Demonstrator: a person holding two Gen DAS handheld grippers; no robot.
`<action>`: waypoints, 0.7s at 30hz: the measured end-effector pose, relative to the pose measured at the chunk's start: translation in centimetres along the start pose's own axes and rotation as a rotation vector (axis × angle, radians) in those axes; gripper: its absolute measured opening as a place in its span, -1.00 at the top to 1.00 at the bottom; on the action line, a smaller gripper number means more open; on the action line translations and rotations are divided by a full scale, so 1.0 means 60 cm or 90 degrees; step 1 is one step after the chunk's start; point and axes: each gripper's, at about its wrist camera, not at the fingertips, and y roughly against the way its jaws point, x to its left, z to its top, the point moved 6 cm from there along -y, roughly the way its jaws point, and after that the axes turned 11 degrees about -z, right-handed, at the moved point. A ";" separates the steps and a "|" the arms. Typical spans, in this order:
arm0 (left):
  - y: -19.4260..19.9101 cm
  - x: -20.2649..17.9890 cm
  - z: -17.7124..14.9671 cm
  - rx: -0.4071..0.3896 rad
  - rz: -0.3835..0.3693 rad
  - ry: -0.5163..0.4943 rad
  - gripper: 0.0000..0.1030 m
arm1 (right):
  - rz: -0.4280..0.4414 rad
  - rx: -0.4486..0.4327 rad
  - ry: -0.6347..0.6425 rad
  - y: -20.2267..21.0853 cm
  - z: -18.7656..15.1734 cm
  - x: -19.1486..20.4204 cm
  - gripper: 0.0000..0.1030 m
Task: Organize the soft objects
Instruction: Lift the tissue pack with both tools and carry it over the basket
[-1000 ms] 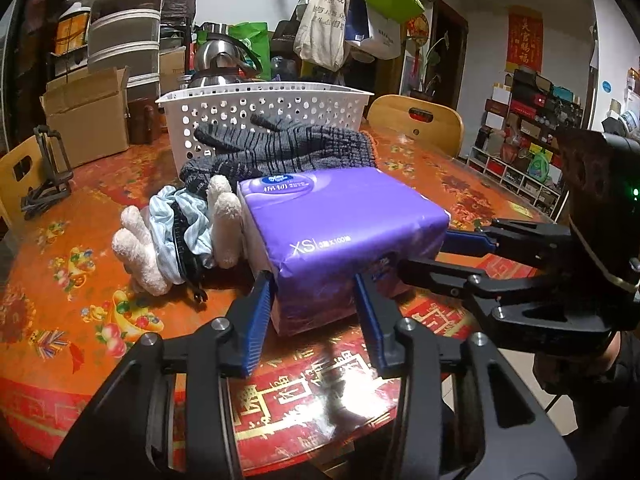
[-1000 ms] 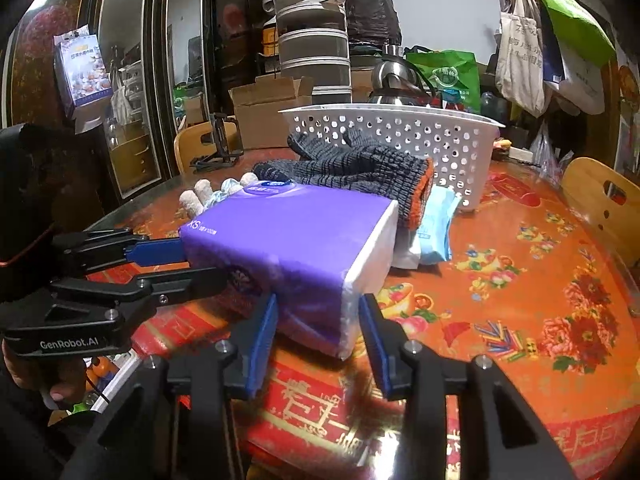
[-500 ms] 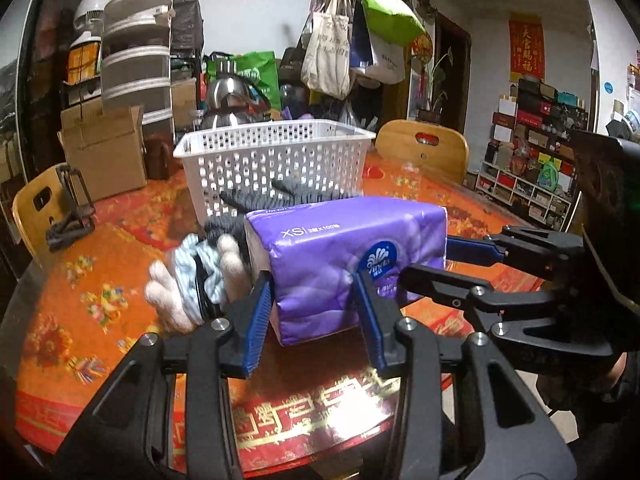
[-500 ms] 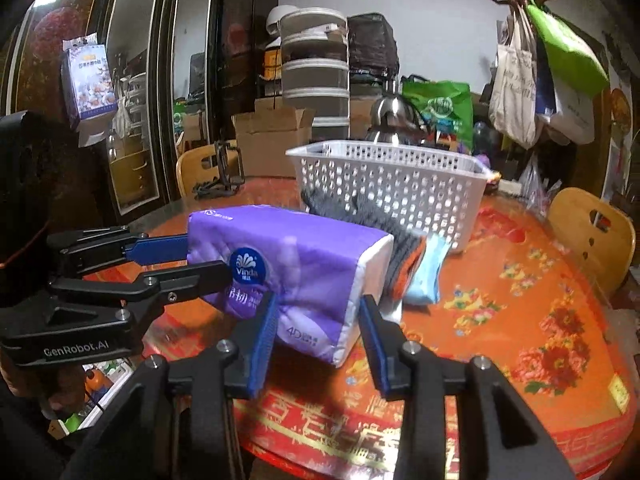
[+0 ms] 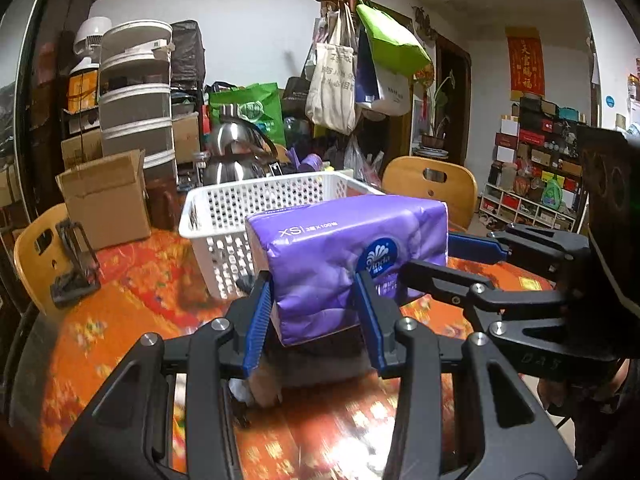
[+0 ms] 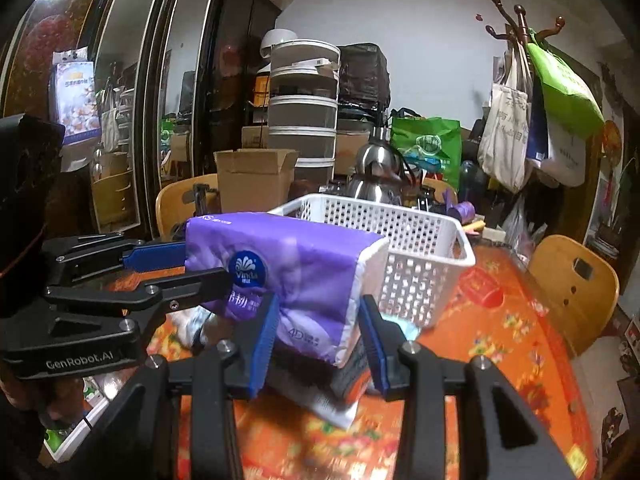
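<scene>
Tissue pack (image 5: pixel 352 264) hangs above orange floral table (image 5: pixel 132 280) in cluttered room.

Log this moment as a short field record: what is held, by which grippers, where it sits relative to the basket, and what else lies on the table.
held item: purple tissue pack, lifted clear of the table
left gripper: shut on one end of the pack
right gripper: shut on the other end
basket: white perforated basket, behind the pack, looks empty as far as visible
table: orange floral tablecloth
under the pack: other soft items, blurred, partly hidden
</scene>
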 end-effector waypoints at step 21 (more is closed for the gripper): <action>-0.302 0.206 0.239 0.102 -0.007 0.065 0.25 | 0.034 0.121 -0.042 -0.320 0.168 -0.110 0.23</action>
